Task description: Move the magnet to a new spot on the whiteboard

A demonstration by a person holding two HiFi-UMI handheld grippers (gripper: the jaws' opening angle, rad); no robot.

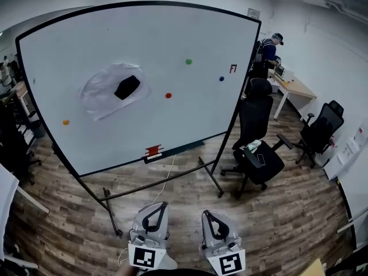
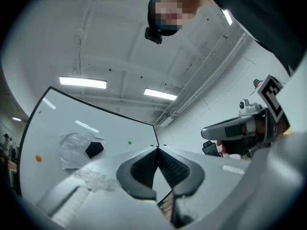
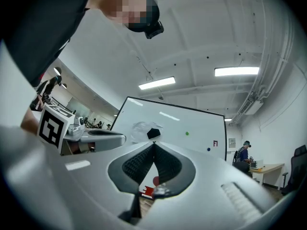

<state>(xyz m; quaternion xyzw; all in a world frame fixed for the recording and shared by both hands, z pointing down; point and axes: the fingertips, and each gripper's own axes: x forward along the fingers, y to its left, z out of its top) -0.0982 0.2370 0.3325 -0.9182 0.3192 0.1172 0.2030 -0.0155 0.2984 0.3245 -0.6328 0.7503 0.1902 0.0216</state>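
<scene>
A big whiteboard [image 1: 86, 39] on a wheeled stand faces me. On it sit a green magnet [image 1: 188, 61], a blue magnet [image 1: 221, 79], a red magnet [image 1: 168, 95] and an orange magnet [image 1: 66, 122]. A black piece [image 1: 127, 87] pins a crumpled clear sheet [image 1: 100, 96] to the board. My left gripper [image 1: 162, 204] and right gripper [image 1: 206, 213] hover side by side at the bottom of the head view, well short of the board. Both are shut and hold nothing. In the right gripper view the red magnet [image 3: 156, 180] shows just below the closed tips [image 3: 154, 143].
A red item [image 1: 153, 150] lies on the board's tray. The stand's feet [image 1: 112, 220] reach out over the wooden floor. A black office chair [image 1: 259, 148] stands right of the board, another chair [image 1: 321, 128] further right. A person [image 1: 269, 48] stands at a desk [image 1: 296, 88] behind.
</scene>
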